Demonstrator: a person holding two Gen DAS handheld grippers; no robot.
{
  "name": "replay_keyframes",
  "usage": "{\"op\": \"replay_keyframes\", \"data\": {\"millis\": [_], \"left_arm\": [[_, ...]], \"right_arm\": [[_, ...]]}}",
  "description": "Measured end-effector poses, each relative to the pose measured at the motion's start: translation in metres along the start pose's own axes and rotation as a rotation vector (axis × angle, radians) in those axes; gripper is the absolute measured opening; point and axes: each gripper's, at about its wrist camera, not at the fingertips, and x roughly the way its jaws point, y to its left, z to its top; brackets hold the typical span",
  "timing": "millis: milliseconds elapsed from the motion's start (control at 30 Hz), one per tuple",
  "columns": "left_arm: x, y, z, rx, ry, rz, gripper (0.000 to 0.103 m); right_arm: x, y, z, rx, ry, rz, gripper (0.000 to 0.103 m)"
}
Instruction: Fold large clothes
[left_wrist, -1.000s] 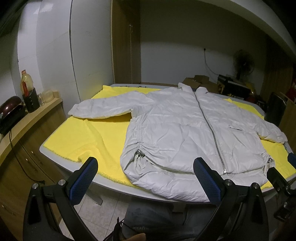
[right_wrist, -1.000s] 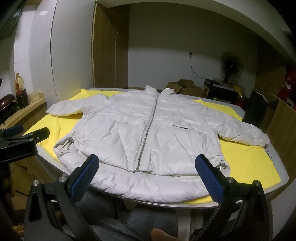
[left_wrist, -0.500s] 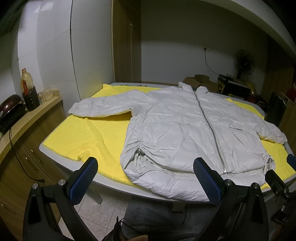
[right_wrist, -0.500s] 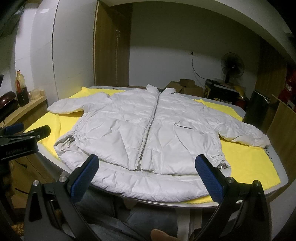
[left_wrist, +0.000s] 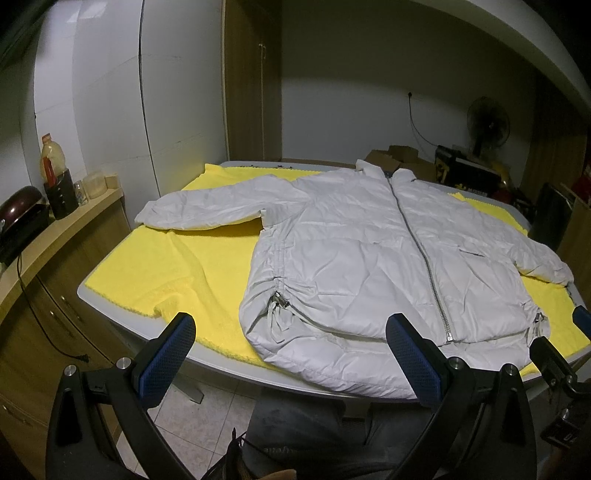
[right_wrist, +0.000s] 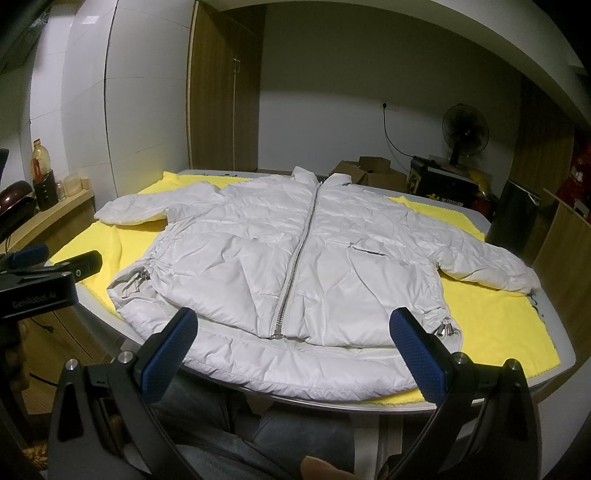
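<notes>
While both of my tools hang short of the near edge, the stock reads as follows.

Item 1: white puffer jacket (left_wrist: 373, 266), laid flat and face up on the yellow cloth (left_wrist: 162, 269) that covers the bench (left_wrist: 110, 312). Zip (right_wrist: 295, 266) closed, running from collar at 12 o'clock to hem at 6 o'clock. Hem overhangs the near bench edge slightly. One sleeve (left_wrist: 207, 212) stretches toward 9 o'clock; the other sleeve (right_wrist: 487, 266) toward 3 o'clock. Drawcord toggles show at both lower side seams.

Item 2: my left tool (left_wrist: 291, 363), fingers spread wide, blue pads (left_wrist: 168, 356) bare, nothing between them. It sits off the jacket's 7 o'clock corner, apart from the fabric.

Item 3: my right tool (right_wrist: 295, 356), fingers likewise spread wide, pads (right_wrist: 417, 356) bare. It sits before the hem at 6 o'clock, centred near the zip's lower end, not touching the fabric as far as I can tell.

Item 4: side counter (left_wrist: 55, 236) at 9 o'clock, carrying an oil bottle (left_wrist: 51, 162), a dark container (left_wrist: 61, 194) and small jars.

Item 5: standing fan (right_wrist: 463, 131) at 1 o'clock against the far wall, cardboard boxes (right_wrist: 369, 171) beside it at 12 o'clock.

Item 6: wooden wardrobe (right_wrist: 225, 96) at 11 o'clock.
</notes>
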Motion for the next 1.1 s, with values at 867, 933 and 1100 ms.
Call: {"op": "replay_keyframes", "data": {"millis": [867, 933, 1100], "left_arm": [[0.0053, 0.0039, 0.0002, -0.013, 0.023, 0.001, 0.103], [0.006, 0.0044, 0.0004, -0.015, 0.025, 0.001, 0.103], [0.0083, 0.0053, -0.0002, -0.019, 0.035, 0.003, 0.103]], "right_arm": [[0.0036, -0.0001, -0.0044, -0.004, 0.008, 0.004, 0.103], [0.0038, 0.0002, -0.0042, -0.006, 0.01, 0.004, 0.103], [0.004, 0.002, -0.0042, -0.016, 0.019, 0.008, 0.103]]}}
